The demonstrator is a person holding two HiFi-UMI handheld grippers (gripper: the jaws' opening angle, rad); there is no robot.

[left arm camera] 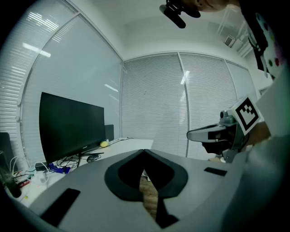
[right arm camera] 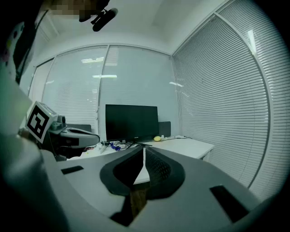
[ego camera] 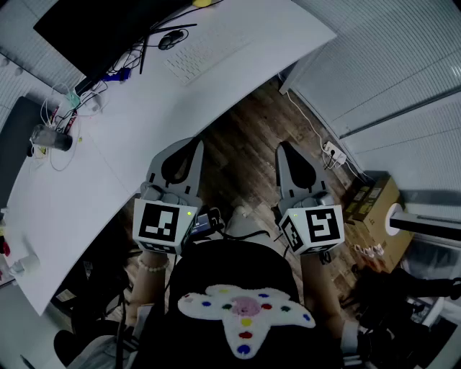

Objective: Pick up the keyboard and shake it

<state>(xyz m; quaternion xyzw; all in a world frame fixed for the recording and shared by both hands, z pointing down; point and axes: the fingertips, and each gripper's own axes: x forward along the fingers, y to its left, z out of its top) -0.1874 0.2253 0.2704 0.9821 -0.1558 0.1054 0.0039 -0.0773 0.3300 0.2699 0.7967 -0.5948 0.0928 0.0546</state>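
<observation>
- The wide black flat monitor [ego camera: 94, 29] runs off the head view's top edge.
- The small yellow rounded thing [ego camera: 203, 3] is cut by that edge too, and what it is cannot be told.
- The flat white keyboard [ego camera: 196, 56] barely shows against the white curved counter [ego camera: 144, 122]; its keys are too small to read.
- The tangle of cables [ego camera: 66, 107] near the monitor is too small to sort.

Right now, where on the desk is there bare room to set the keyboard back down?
The widest bare patch is the middle of the desk, between the keyboard and the near edge. The right end past the keyboard is also bare. It is crowded by the monitor: mouse, cables and a container.
</observation>
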